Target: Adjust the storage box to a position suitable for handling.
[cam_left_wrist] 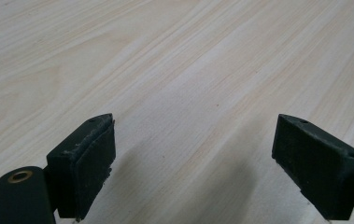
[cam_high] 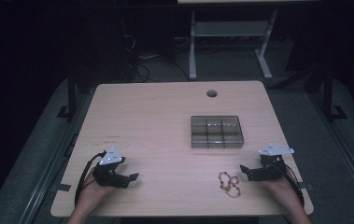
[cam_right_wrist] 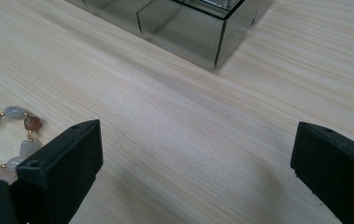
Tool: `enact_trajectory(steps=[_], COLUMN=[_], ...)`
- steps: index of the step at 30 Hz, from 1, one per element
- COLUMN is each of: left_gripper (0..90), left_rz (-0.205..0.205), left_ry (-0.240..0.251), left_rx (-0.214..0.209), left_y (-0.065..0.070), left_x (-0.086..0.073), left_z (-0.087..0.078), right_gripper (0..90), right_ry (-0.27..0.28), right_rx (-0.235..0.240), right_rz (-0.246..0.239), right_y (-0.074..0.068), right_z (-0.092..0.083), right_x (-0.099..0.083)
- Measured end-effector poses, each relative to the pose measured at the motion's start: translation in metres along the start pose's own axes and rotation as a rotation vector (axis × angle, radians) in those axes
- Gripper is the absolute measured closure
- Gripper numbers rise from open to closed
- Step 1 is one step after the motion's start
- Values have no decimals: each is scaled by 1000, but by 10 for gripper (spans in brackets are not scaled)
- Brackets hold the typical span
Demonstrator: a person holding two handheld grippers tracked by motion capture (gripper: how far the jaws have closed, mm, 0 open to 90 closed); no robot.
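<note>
A beaded bracelet [cam_high: 229, 183] of white and amber stones lies on the wooden table [cam_high: 165, 121] near the front right. In the right gripper view its beads [cam_right_wrist: 16, 135] show at the left, beside the left jaw. My right gripper [cam_high: 248, 172] rests just right of the bracelet, open, with bare table between its jaws [cam_right_wrist: 198, 154]. My left gripper [cam_high: 130, 179] lies at the front left, open over bare wood [cam_left_wrist: 193, 149]. A dark clear compartment box [cam_high: 216, 131] sits mid-table, beyond the bracelet; its corner [cam_right_wrist: 188, 28] appears ahead in the right gripper view.
A round cable hole [cam_high: 211, 93] is near the table's far edge. Beyond the table stands a white desk frame [cam_high: 230, 42] with cables on a dark floor. Open wood stretches between the two grippers and left of the box.
</note>
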State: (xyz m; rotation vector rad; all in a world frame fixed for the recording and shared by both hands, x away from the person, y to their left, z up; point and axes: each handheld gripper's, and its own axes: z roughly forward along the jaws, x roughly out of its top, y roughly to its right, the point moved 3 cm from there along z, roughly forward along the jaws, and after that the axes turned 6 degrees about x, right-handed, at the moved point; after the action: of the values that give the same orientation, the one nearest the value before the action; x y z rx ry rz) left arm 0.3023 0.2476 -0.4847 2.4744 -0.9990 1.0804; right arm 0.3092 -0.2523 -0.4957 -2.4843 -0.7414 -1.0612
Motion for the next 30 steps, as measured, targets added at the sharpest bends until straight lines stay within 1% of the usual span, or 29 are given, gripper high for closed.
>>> enact_trajectory(steps=[2,3,4,5,6,7,8,11,12,13,14,15,16,17,19,21,23,24,25,26,27,29,30], left_gripper=[129,134,135,135,138,143,165,209,225,238,238,275,298,323,370,410,463,492,518,549,577,638,663], left_rz=[-5,-17,-17,-22,-27,-38,-44,-37,-37,-37,-51,-54,-47,-53,-45,-56,-52,-57,-53,-44,-45,-41,-38], left_ry=[0,3,3,1,2,4,10,13,20,20,25,27,27,39,37,49,46,54,48,48,52,54,54], left_rx=[0,3,3,3,0,-4,-8,-10,-13,-13,-15,-13,-12,-11,-9,-8,-10,-12,-12,-14,-18,-15,-18], left_y=[0,0,0,0,0,1,2,2,2,2,3,3,2,2,1,0,-1,0,0,0,1,1,1], left_x=[1,2,2,3,5,6,8,10,12,12,13,15,16,18,20,25,28,30,31,32,33,35,39], left_z=[-1,-1,-1,-1,-1,-2,-3,-3,-3,-3,-3,-4,-5,-4,-5,-4,-4,-3,-2,-2,-1,0,2], right_gripper=[20,21,42,42,67,78,120,134,153,153,169,194,209,222,233,296,346,380,403,431,453,509,543], right_ry=[5,4,7,7,16,24,33,35,29,29,26,25,23,26,27,33,30,31,30,35,38,40,41], right_rx=[0,-1,-1,-1,-5,-7,-1,4,14,14,21,28,30,34,35,40,39,37,35,34,36,47,53], right_rz=[5,9,13,13,14,13,17,19,31,31,36,35,36,35,36,39,35,36,33,37,40,54,58], right_y=[1,1,1,1,1,1,1,1,1,1,1,0,0,1,1,1,2,2,3,4,5,7,7], right_z=[0,0,-1,-1,-2,-3,-4,-4,-3,-3,-2,-2,-2,-2,-3,-3,-4,-4,-4,-5,-5,-5,-5], right_x=[0,1,1,1,2,4,6,8,10,10,11,13,13,14,15,17,19,20,21,22,23,23,23])
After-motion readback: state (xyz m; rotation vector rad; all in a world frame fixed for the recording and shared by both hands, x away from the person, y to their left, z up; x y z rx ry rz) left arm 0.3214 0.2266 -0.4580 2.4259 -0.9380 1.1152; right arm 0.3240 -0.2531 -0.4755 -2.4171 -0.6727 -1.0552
